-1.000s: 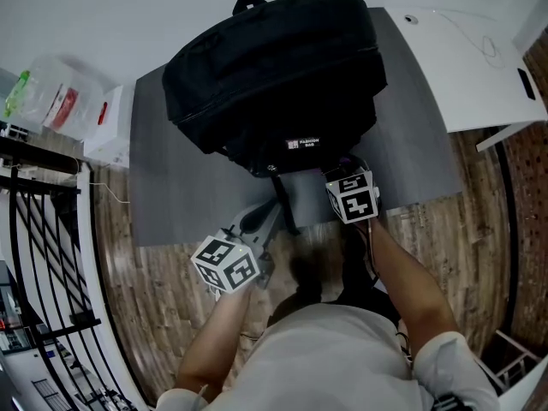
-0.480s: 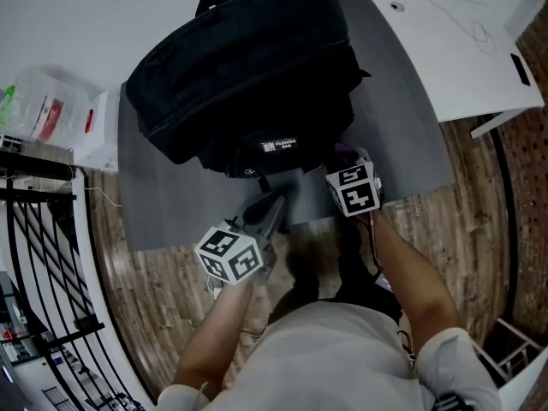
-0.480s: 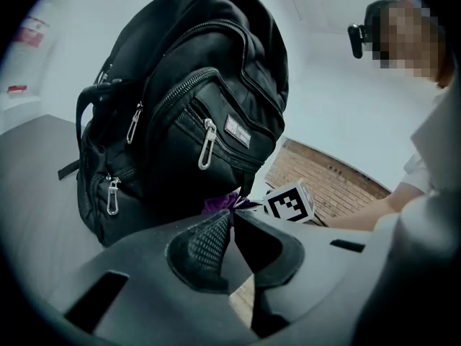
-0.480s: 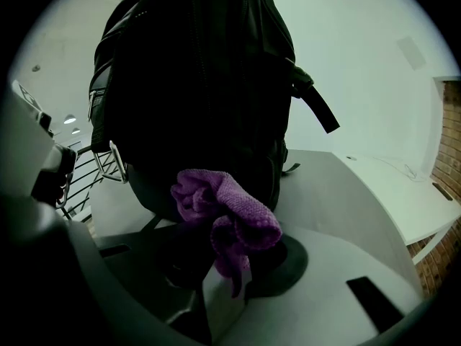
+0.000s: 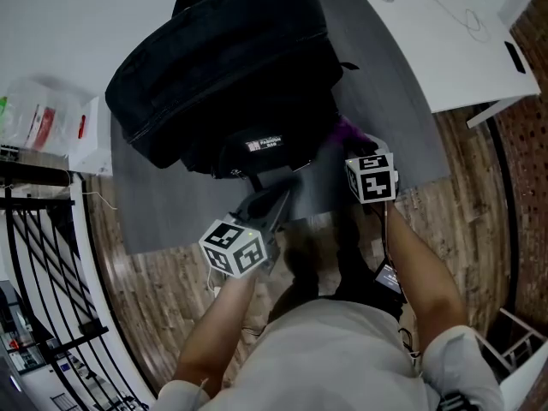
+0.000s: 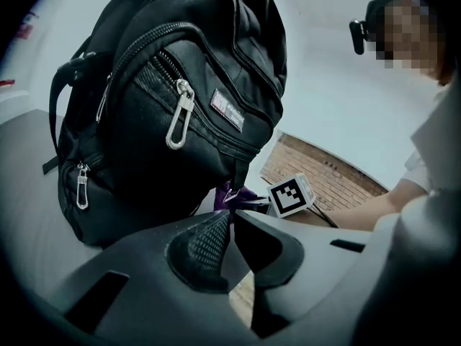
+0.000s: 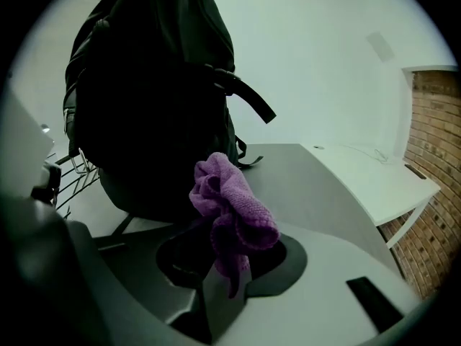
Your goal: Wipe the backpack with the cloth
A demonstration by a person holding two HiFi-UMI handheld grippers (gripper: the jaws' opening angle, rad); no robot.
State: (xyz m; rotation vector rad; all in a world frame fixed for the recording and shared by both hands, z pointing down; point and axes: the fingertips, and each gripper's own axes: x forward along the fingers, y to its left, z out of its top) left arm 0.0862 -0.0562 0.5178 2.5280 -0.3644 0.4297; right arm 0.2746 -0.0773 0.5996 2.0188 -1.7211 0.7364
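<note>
Head view looks down at a wood floor (image 5: 171, 281) with a big grey mat (image 5: 385, 84) on it. A big black backpack (image 5: 223, 67) lies on the mat, at the far side from the person. A white board (image 5: 445, 50) sits on the far right, with its edge on the mat. The left gripper (image 6: 230, 220) is at the near end of the backpack. Its jaws are pressed together, and they seem to pinch a thin black strap (image 6: 235, 179) that hangs from the backpack. The right gripper (image 7: 229, 258) is a bit to the right, at the near right corner of the backpack. Its jaws are squeezed tight on a small purple cloth (image 7: 230, 207), which sticks up in a crumpled bunch. The cloth is just beside the dark side of the backpack, but I cannot tell if it touches yet. I think the step now is getting the cloth onto the backpack, so the wiping looks like it has a long way to go. Next, the right gripper should push the cloth flat on the backpack and slide it along the side. The left gripper should hold the strap tight so the backpack does not slip on the mat.
</note>
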